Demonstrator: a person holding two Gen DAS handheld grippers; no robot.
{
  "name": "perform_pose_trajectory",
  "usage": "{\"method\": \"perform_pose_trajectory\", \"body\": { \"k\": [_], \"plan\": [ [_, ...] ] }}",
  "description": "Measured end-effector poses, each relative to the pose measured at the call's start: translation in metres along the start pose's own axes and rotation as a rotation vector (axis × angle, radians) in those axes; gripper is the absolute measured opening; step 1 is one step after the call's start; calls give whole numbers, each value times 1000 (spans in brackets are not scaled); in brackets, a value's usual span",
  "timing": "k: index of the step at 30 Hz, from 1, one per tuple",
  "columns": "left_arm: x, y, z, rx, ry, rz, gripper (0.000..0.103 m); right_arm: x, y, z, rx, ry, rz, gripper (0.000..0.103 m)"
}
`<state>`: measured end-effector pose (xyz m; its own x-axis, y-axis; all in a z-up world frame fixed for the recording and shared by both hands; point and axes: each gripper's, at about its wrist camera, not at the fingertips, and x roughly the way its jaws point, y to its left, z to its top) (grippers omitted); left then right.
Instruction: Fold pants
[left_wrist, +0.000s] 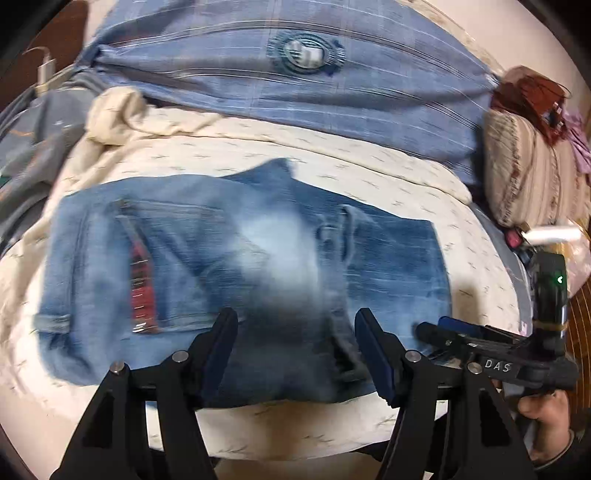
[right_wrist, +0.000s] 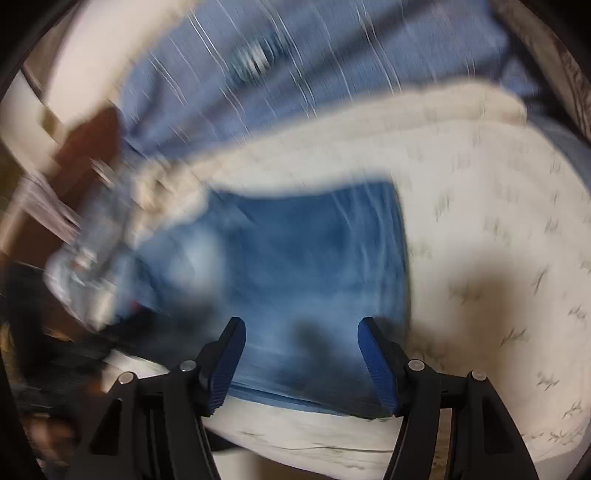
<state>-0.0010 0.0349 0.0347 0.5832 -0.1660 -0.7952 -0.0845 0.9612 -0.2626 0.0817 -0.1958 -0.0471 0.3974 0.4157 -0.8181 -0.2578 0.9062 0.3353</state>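
Faded blue jeans (left_wrist: 236, 266) lie folded into a flat rectangle on the cream bedsheet (left_wrist: 369, 177), with a red patch (left_wrist: 142, 284) near the left end. My left gripper (left_wrist: 295, 328) is open and empty, just above the jeans' near edge. My right gripper (right_wrist: 301, 332) is open and empty above the jeans (right_wrist: 314, 266) at their right end. The right gripper also shows in the left wrist view (left_wrist: 439, 328), low over the jeans' right corner. The right wrist view is blurred.
A blue plaid blanket (left_wrist: 295, 85) lies behind the jeans. A striped pillow (left_wrist: 524, 173) and reddish clutter sit at the right. Grey bedding (left_wrist: 37, 140) and a white charger (left_wrist: 46, 70) are at the left. The bed's near edge (left_wrist: 295, 435) runs below the jeans.
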Motion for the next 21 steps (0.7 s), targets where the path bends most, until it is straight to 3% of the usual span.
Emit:
{"method": "perform_pose_trajectory", "body": {
  "k": [2,7,15,19,21],
  "plan": [
    [-4,12,-1,-19,-1,13,67,-9,13,3,-35,-26,-45,67],
    [-16,39,-10,-79,-19,31,69,-34,55,11,-103,-99,-26,70],
    [-36,87,-24,-200,-64,18,69,10,122,7,-209,-50,-22,70],
    [-46,132,-43,-426,-132,-89,69,33,133,7,-255,-15,-70,70],
    [-44,160,-58,-591,-147,-212,69,42,128,5,-248,17,-83,70]
  ]
}}
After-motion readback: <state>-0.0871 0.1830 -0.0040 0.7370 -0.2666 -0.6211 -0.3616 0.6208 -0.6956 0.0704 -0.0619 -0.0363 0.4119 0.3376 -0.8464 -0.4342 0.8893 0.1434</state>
